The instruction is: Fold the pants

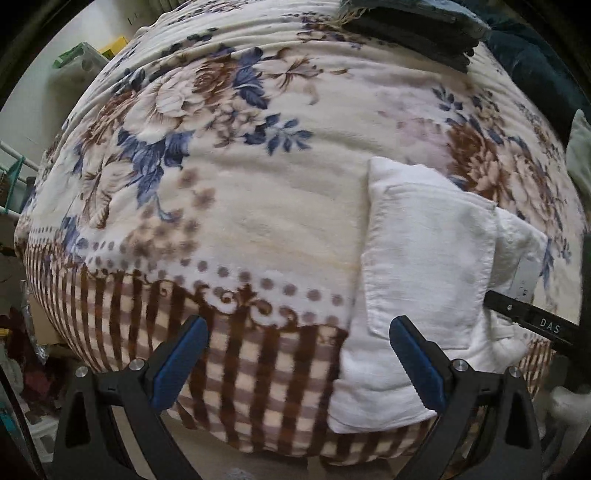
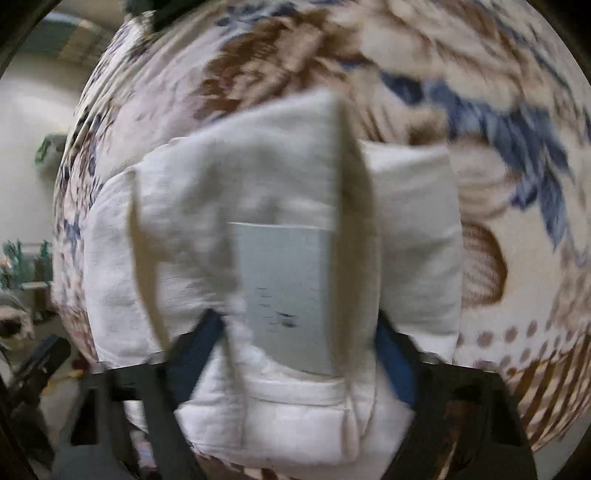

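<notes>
White pants (image 1: 428,258) lie folded into a thick oblong on the right part of the floral blanket (image 1: 240,214), near the bed's front edge. My left gripper (image 1: 303,347) hangs open above that edge; its right finger (image 1: 413,362) is over the pants' left side and nothing is between the pads. In the right wrist view the pants (image 2: 258,192) fill the middle, a grey care label (image 2: 284,291) facing up. The right gripper (image 2: 295,354) has the bundle's near end squeezed between its blue pads. Its black body (image 1: 535,321) reaches in from the right in the left wrist view.
A stack of dark folded clothes (image 1: 417,33) sits at the far side of the bed, with a dark teal cushion (image 1: 532,62) beside it. The blanket's striped border (image 1: 221,369) hangs over the front edge. Cluttered floor and a rack (image 1: 14,184) lie to the left.
</notes>
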### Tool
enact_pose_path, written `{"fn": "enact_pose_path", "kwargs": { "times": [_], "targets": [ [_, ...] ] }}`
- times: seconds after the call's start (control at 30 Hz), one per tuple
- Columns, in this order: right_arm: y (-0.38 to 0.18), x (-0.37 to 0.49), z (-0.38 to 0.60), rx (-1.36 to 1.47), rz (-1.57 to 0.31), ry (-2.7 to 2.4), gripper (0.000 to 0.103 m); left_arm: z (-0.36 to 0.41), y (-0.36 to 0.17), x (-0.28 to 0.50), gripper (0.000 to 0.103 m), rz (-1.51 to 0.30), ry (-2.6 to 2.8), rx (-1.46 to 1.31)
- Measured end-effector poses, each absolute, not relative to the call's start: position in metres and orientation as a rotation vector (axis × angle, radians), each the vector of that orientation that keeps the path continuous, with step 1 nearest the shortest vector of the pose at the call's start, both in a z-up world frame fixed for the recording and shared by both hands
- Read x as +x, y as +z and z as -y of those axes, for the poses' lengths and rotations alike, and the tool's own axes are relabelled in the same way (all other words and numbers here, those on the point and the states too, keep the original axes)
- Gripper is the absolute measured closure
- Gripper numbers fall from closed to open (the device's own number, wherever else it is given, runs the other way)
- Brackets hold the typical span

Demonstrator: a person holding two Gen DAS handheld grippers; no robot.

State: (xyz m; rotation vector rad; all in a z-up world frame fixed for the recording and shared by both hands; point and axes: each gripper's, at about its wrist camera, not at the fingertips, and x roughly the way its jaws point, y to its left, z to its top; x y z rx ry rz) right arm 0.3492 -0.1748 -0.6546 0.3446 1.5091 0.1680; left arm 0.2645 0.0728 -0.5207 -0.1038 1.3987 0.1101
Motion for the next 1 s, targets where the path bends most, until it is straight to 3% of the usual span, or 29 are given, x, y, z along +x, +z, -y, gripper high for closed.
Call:
{"fn": "enact_pose_path", "kwargs": {
  "times": [0.03,0.1,0.3,0.53,0.73,0.83,0.87,0.9,0.93,0.97,1.0],
  "targets": [
    [-0.651,0.349,0.167,0.316,-1.494,0.168,0.052,-0.073,-0.522,0.265,0.002,-1.403,0.112,-0.102],
    [-0.638,0.352,0.157,0.242,-1.465,0.136,0.078,-0.072,-0.523,0.266,0.002,-1.415,0.106,-0.104],
    [-0.595,0.333,0.214,0.395,-1.391,0.027,0.093,-0.064,-0.512,0.282,0.002,-1.398,0.04,-0.147],
    [-0.592,0.304,0.31,0.42,-1.41,-0.11,0.093,-0.04,-0.525,0.343,0.002,-1.414,-0.106,-0.286],
    [-0.645,0.309,0.344,0.545,-1.546,-0.101,0.092,-0.011,-0.567,0.403,0.002,-1.493,-0.199,-0.404],
    [-0.651,0.306,0.353,0.674,-1.561,-0.087,0.066,-0.001,-0.596,0.422,0.002,-1.556,-0.253,-0.475],
    [-0.647,0.299,0.363,0.736,-1.538,-0.098,0.046,0.001,-0.6,0.423,0.006,-1.563,-0.268,-0.484],
    [-0.644,0.292,0.37,0.785,-1.516,-0.112,0.031,0.002,-0.605,0.425,0.025,-1.556,-0.288,-0.503],
    [-0.64,0.281,0.379,0.845,-1.49,-0.131,0.029,0.003,-0.606,0.427,0.042,-1.54,-0.301,-0.5],
    [-0.638,0.27,0.387,0.902,-1.474,-0.149,0.029,0.005,-0.606,0.428,0.067,-1.535,-0.313,-0.49],
    [-0.639,0.26,0.392,0.952,-1.469,-0.162,0.029,0.008,-0.605,0.429,0.075,-1.52,-0.343,-0.488]
  ]
}}
